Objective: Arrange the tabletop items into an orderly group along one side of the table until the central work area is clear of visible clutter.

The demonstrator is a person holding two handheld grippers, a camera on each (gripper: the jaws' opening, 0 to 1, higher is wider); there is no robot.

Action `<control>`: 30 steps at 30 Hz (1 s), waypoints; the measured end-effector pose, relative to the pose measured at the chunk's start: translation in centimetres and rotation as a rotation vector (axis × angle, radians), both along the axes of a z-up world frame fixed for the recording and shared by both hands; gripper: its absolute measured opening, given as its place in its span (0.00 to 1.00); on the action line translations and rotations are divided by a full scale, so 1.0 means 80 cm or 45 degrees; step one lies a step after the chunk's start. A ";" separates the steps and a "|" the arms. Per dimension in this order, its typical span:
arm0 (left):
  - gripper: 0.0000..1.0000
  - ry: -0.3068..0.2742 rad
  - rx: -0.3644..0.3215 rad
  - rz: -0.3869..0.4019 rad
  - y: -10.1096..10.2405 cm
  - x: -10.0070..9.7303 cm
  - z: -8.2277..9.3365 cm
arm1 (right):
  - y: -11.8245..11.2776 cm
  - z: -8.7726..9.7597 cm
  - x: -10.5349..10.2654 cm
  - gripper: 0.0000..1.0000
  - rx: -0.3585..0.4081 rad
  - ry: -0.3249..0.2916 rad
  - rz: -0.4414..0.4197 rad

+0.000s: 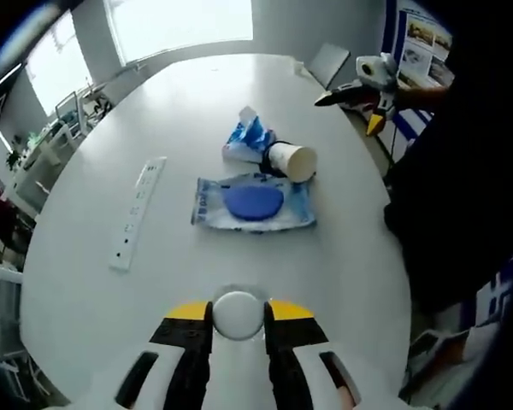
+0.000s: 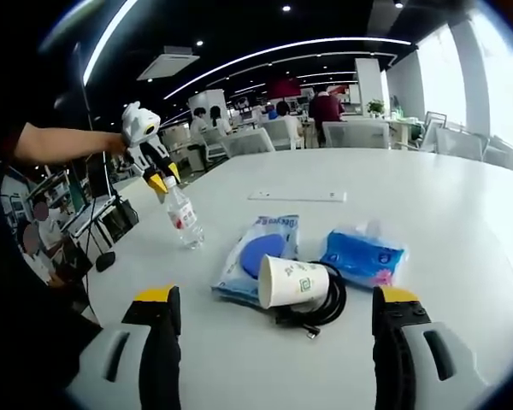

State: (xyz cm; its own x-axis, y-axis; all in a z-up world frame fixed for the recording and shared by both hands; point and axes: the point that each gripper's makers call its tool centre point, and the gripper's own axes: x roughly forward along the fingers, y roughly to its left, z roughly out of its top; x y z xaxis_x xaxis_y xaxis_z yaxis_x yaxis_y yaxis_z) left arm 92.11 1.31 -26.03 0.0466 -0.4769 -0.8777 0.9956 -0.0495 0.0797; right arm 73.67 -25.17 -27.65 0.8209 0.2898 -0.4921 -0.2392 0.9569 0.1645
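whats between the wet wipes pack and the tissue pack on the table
A paper cup on its side, over a coiled black cable, lies between the wet wipes pack and the tissue pack, clearest in the right gripper view.

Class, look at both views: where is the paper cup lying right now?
In the right gripper view the paper cup lies on its side mid-table, between the wipes pack and the tissue pack, against a coiled black cable.

No legible text: print on wipes pack (image 2: 258, 254), paper cup (image 2: 292, 282) and bottle label (image 2: 183, 217) too blurred.
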 end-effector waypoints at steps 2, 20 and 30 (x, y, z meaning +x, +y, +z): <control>0.22 -0.009 0.005 -0.012 0.000 -0.001 -0.002 | 0.000 0.000 0.001 0.89 0.000 -0.001 0.001; 0.52 -0.028 -0.241 0.192 -0.016 -0.006 0.035 | -0.001 0.011 0.013 0.96 0.001 -0.042 0.015; 0.63 -0.033 -0.437 0.432 -0.011 -0.030 0.058 | -0.004 0.025 0.022 1.00 -0.025 -0.070 0.055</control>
State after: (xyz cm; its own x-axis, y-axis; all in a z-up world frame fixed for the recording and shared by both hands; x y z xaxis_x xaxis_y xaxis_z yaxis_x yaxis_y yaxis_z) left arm 89.68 0.42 -21.36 0.2692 -0.6930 -0.6688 0.9485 0.3110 0.0595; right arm 75.44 -25.52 -25.66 0.8338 0.3164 -0.4525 -0.2885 0.9484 0.1317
